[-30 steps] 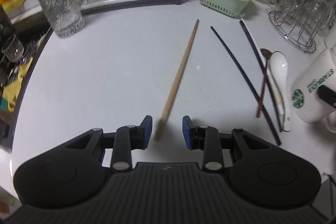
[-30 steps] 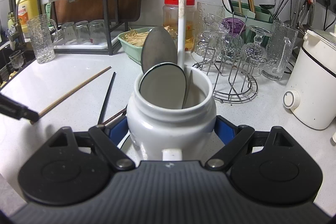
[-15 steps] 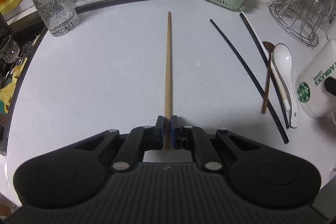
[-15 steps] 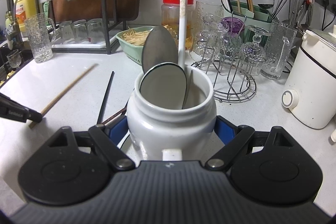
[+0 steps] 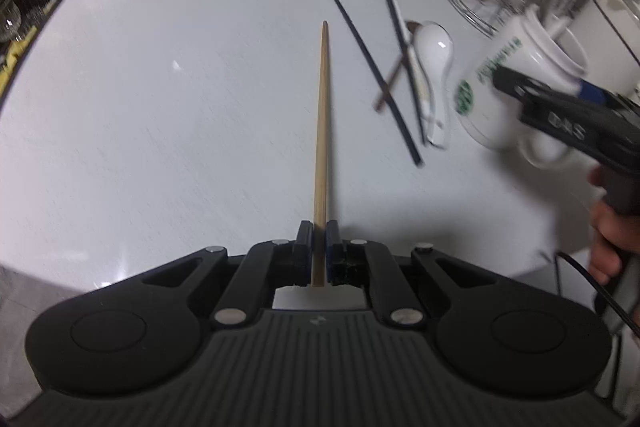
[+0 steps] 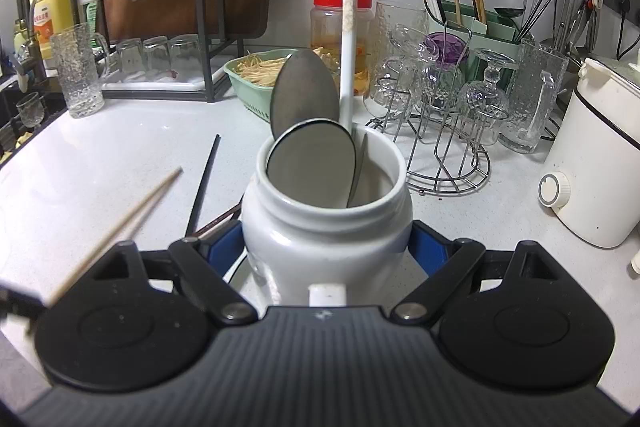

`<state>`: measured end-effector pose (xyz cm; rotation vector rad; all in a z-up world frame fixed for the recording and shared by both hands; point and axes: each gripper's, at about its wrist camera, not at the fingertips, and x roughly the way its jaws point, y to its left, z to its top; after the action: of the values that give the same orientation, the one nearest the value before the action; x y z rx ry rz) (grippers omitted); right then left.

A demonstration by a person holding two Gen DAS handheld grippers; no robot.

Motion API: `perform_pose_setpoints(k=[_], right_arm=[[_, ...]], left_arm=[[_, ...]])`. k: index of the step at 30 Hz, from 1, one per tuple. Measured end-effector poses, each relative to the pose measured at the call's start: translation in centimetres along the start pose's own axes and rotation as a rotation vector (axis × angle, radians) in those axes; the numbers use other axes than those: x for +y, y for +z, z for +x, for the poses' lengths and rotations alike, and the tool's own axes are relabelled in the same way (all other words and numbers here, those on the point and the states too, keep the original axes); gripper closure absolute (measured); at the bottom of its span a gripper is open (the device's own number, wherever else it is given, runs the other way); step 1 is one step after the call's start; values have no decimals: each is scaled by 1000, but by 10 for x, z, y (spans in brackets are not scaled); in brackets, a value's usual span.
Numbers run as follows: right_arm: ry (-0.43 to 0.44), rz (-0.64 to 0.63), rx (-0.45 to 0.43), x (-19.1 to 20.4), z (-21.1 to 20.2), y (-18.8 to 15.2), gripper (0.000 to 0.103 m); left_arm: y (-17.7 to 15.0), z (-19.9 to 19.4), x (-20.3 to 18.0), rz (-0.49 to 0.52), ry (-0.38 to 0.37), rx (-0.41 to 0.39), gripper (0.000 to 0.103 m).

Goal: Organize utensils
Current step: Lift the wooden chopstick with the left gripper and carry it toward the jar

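Observation:
My left gripper [image 5: 319, 247] is shut on a long wooden chopstick [image 5: 322, 123], which points straight ahead above the white counter; it also shows in the right wrist view [image 6: 120, 227]. My right gripper [image 6: 326, 247] is shut on a white Starbucks mug [image 6: 326, 227] that holds two metal spoons [image 6: 312, 163] and a white chopstick [image 6: 347, 27]. The mug [image 5: 516, 83] is at the right in the left wrist view. On the counter lie two black chopsticks [image 5: 370, 67], a thin brown spoon [image 5: 394, 77] and a white ceramic spoon [image 5: 434, 67].
A green basket of wooden sticks [image 6: 260, 75], a wire rack of glasses [image 6: 448, 107], a textured glass mug [image 6: 80, 71], a dish rack with tumblers [image 6: 160, 55], a white cooker [image 6: 592, 155] and a utensil holder [image 6: 480, 19] line the back. The sink edge [image 5: 24, 39] is at left.
My left gripper closed on the wooden chopstick, lifted it off the counter and swung toward the mug. The right gripper with the mug barely moved.

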<state>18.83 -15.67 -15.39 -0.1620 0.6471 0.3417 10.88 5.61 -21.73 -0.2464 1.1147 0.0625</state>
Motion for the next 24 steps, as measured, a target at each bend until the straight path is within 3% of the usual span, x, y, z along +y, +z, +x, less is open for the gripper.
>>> perform_pose_setpoints(k=[10,20,21,24], right_arm=[[10,-5,2,-1,-1,0,13],[15,-8,3,-1,-2,0,13],[14,-7,3,0,-2,0,13],[13,-4,1,0,-2,-1,13]], left_arm=[[-35,6,-22,-26,-90,98,96],[-35,15,-18,-33,-87,118,95],[-35,15,-17,-39,-88,120,91],[-34,16,-13,-65,-96,139,64]])
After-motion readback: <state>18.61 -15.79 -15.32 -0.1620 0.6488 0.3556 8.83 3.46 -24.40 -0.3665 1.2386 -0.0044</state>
